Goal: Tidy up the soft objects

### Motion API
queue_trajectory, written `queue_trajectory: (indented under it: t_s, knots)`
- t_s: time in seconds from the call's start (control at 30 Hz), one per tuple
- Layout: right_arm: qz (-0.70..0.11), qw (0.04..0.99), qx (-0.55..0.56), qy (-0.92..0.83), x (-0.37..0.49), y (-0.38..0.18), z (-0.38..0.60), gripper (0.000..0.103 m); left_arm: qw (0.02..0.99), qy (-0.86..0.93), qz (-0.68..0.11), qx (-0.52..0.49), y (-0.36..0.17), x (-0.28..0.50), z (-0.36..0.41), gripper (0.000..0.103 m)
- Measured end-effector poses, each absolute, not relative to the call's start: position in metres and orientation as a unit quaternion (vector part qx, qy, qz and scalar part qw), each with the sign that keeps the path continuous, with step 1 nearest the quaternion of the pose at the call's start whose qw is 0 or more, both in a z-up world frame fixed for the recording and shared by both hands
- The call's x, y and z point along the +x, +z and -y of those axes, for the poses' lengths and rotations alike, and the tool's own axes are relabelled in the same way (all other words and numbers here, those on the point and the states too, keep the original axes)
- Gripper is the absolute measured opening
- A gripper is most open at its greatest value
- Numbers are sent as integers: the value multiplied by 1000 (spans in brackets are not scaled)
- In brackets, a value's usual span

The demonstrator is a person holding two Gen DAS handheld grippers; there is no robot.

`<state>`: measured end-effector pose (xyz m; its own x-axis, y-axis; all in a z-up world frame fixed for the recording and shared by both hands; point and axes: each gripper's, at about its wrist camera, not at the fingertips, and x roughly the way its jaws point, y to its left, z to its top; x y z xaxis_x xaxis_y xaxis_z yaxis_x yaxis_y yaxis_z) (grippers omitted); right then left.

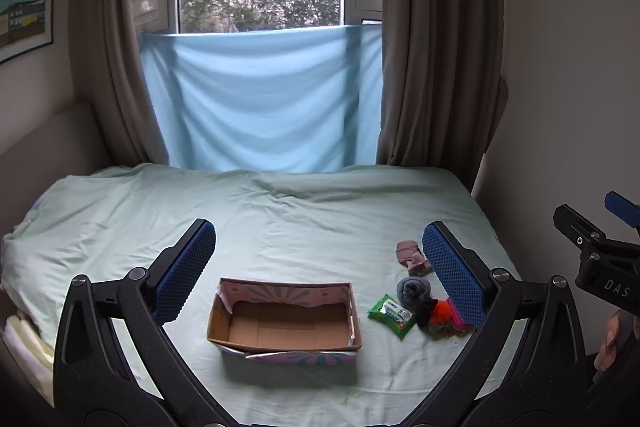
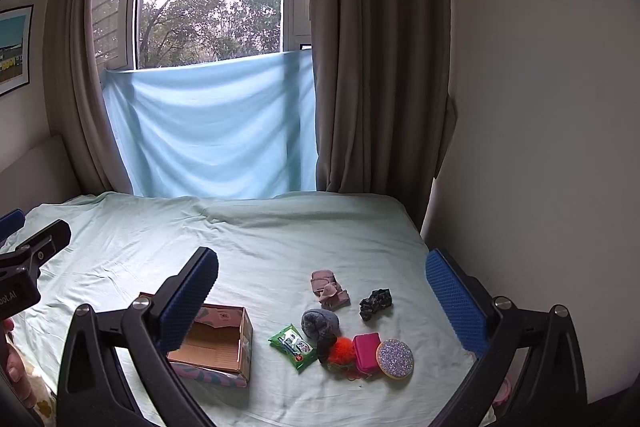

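Both hand-held grippers, left (image 1: 318, 267) and right (image 2: 322, 291), hover spread wide, gripping nothing. On the bed (image 2: 256, 247), the open cardboard box (image 2: 218, 343) sits at 9 o'clock of the soft-object cluster (image 2: 340, 331); beyond, curtains (image 2: 372, 47) frame the window.

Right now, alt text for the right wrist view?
Open right gripper above a bed with an empty cardboard box at left and, to its right, a wipes pack, grey sock, pink case and glitter disc.
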<state>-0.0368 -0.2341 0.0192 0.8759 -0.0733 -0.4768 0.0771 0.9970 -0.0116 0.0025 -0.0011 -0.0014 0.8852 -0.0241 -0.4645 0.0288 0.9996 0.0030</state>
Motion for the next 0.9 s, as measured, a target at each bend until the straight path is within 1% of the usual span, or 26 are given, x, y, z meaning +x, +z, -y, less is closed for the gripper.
queue_trajectory:
  t_s: [0.57,0.73,0.9]
  knots:
    - [-243,969,3,-35,-38,20,234,103,971,-11,-240,10,3,5,0,103]
    - [-248,968,6,-34,-33,20,237,103,968,-21,-249,13,8,19,2,103]
    - [-256,965,16,-52,-29,11,243,103,959,-64,-276,23,-10,49,14,103]
